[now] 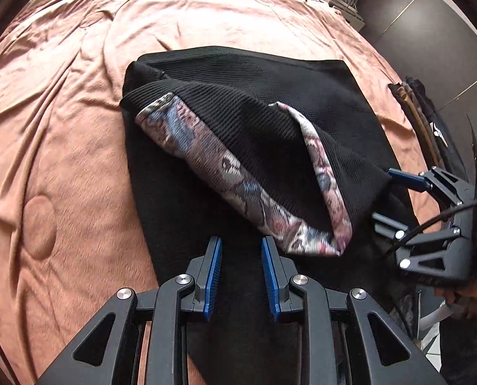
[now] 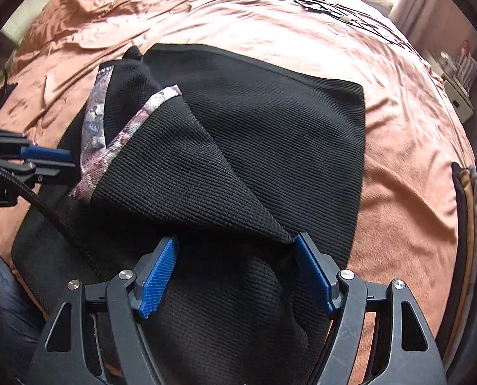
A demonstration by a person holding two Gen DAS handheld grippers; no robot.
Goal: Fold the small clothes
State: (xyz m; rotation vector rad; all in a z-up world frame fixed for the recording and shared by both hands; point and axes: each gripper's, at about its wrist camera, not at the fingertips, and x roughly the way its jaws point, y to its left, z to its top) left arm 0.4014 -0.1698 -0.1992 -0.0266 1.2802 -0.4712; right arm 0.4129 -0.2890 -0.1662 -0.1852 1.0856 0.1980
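1. One black knit garment [image 1: 270,102] with a floral-patterned border [image 1: 225,166] lies on the pink bedspread [image 1: 62,112], filling the centre of both wrist views.
2. In the left wrist view, the left hand-held gripper [image 1: 241,276] sits at the lower centre, its blue pads parted and nothing gripped between them; the patterned hem lies just beyond its tips, over flat black cloth.
3. In the right wrist view, the right hand-held gripper [image 2: 238,272] is spread wide at the lower centre. A raised fold of the garment runs between its pads; the fold's peak touches the right pad, but it is not pinched.
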